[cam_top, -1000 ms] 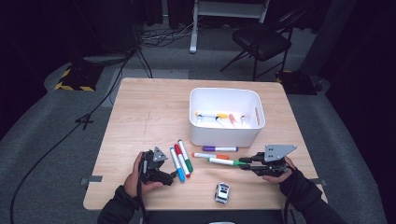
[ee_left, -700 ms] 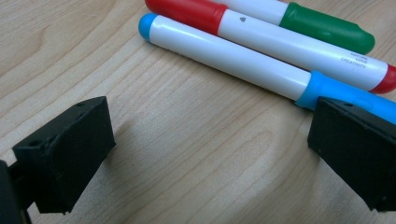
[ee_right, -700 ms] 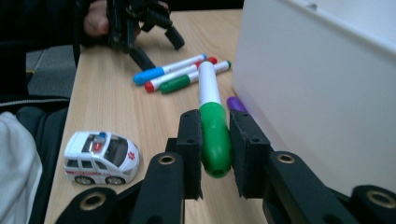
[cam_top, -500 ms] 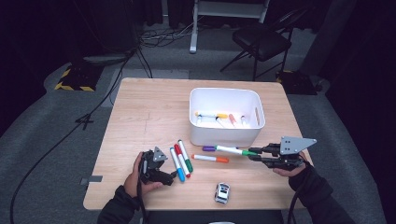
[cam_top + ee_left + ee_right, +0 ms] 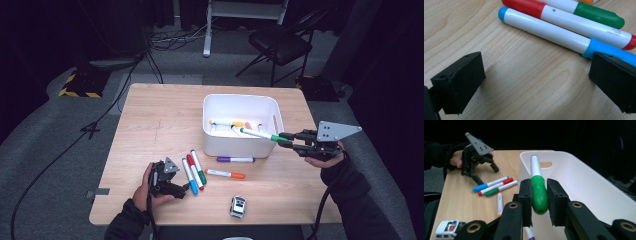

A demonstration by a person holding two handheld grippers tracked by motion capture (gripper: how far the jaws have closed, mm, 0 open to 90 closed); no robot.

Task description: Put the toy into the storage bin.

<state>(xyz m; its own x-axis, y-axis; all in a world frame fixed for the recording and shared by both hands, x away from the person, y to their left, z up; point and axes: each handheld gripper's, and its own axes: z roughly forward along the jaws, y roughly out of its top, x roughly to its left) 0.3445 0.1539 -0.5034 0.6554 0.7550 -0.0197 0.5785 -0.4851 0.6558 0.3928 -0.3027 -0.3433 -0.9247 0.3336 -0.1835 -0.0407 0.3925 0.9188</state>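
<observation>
My right gripper is shut on the green cap of a white marker, held in the air at the right rim of the white bin. The marker's tip reaches over the bin. In the right gripper view the pads squeeze the green cap, with the bin wall just ahead. The bin holds several markers. My left gripper rests open near the table's front left, beside a blue marker, a red one and a green one. Its jaws stand wide, the blue marker touching the right one.
An orange marker and a purple marker lie in front of the bin. A small toy car stands near the table's front edge. A chair stands on the floor behind the table.
My right gripper has lifted the green-capped marker off the table and carried it up to the bin's right rim. The left gripper has stayed where it was.
</observation>
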